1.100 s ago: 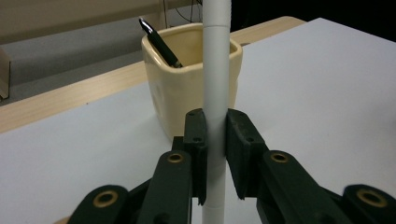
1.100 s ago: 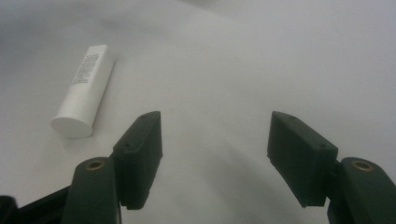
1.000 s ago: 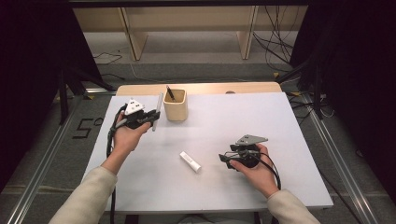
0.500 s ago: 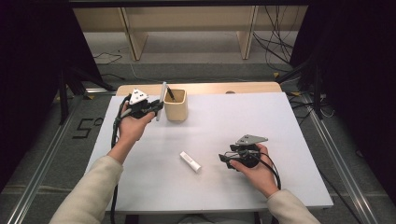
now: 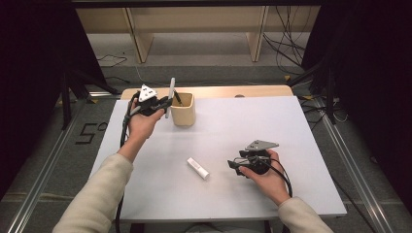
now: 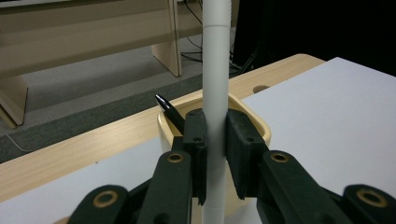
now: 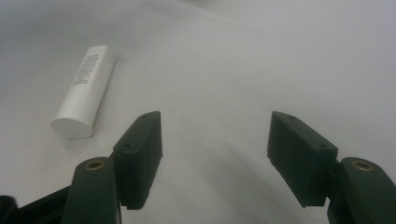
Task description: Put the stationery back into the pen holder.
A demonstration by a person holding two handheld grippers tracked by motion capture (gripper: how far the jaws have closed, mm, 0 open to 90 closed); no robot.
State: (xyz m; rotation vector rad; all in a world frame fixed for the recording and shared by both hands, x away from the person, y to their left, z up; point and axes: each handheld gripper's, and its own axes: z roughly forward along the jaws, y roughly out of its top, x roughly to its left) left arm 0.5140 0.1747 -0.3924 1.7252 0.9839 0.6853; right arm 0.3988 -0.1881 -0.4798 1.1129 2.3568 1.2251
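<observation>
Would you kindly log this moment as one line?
left gripper: shut on white pen, upright beside cup | right gripper: open, jaws hold nothing | white tube: lying on table

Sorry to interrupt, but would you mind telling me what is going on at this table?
A person works at a white table with a gripper in each hand. The left gripper is shut on a white pen, held upright just in front of a cream cup at the table's far side; a dark pen stands in the cup. The right gripper rests open near the table's front. A white tube lies flat on the table just ahead of it, untouched.
</observation>
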